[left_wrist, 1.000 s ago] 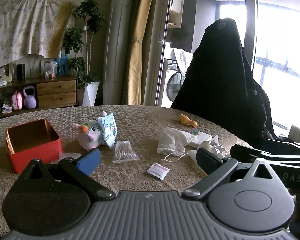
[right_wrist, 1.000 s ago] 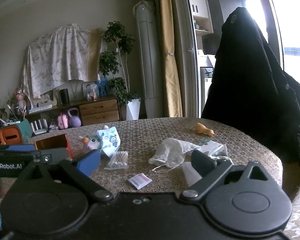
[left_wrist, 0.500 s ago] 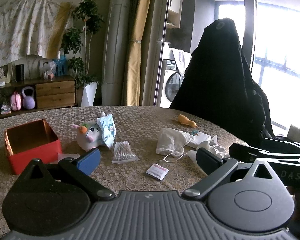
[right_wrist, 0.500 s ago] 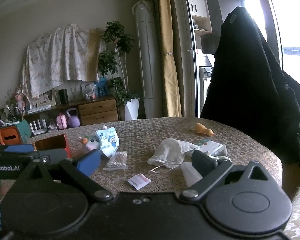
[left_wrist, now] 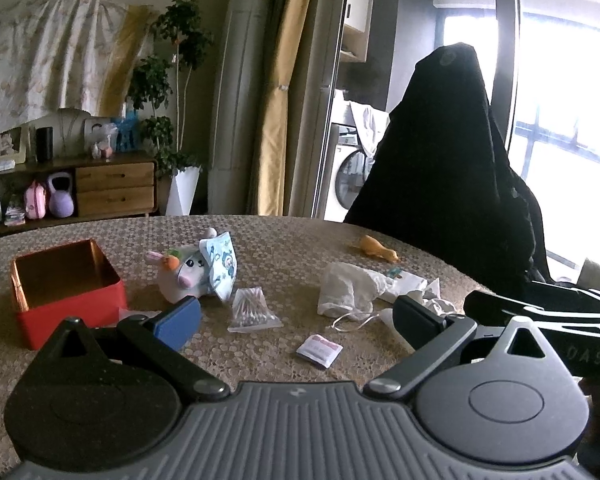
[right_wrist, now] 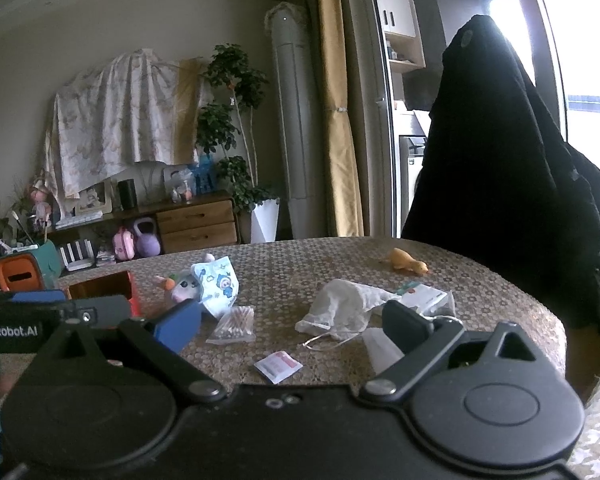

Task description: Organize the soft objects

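Observation:
A white plush rabbit (left_wrist: 184, 280) (right_wrist: 184, 289) with a blue patterned cloth (left_wrist: 222, 264) (right_wrist: 217, 283) leaning on it lies mid-table. To its left stands an open red tin box (left_wrist: 66, 286) (right_wrist: 100, 288). A crumpled white cloth bag (left_wrist: 346, 288) (right_wrist: 340, 304) with a cord lies to the right. A bag of cotton swabs (left_wrist: 250, 308) (right_wrist: 234, 325) and a small pink-and-white sachet (left_wrist: 319, 350) (right_wrist: 278, 365) lie nearer. My left gripper (left_wrist: 296, 316) is open and empty above the near table. My right gripper (right_wrist: 292, 322) is open and empty too.
A small orange toy (left_wrist: 376, 248) (right_wrist: 406, 261) lies at the far right of the round lace-covered table (left_wrist: 284, 240). White packets (left_wrist: 406, 282) sit beside the cloth bag. A chair draped in black cloth (left_wrist: 452, 168) stands behind the table's right edge. The right gripper's body (left_wrist: 540, 312) shows at the right.
Both views have shifted only slightly; the table objects sit a little lower and closer in the frames. Nothing was grasped or moved.

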`<state>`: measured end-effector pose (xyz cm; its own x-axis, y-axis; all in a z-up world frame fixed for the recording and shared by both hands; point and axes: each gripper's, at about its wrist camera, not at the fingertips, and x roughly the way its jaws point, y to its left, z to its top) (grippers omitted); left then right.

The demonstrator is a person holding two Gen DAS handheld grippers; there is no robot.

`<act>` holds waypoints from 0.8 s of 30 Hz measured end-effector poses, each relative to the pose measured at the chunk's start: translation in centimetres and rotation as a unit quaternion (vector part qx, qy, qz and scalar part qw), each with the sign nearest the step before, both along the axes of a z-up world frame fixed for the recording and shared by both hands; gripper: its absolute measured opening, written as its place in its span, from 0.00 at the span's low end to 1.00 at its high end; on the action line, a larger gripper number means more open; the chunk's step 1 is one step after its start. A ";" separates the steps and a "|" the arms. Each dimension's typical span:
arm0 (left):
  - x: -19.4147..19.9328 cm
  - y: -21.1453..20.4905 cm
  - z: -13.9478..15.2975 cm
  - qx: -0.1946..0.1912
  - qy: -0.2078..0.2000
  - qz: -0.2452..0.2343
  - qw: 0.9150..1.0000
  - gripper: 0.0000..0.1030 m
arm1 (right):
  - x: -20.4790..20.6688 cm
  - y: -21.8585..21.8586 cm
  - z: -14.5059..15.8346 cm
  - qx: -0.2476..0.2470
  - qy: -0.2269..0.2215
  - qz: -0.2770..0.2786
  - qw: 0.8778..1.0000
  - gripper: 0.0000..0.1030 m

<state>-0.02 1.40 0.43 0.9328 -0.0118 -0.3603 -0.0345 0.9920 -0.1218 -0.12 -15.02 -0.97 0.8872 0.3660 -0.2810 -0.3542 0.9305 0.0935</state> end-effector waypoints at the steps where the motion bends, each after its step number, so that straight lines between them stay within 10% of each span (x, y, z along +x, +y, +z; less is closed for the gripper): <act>1: 0.0 0.0 0.0 0.001 -0.002 -0.001 1.000 1.00 | 0.0 0.0 0.1 -0.001 -0.001 0.001 1.000 0.94; 24: 2.5 -0.3 -0.4 0.005 0.000 -0.023 1.000 1.00 | 1.2 -0.2 0.5 -0.016 -0.029 -0.011 0.999 0.92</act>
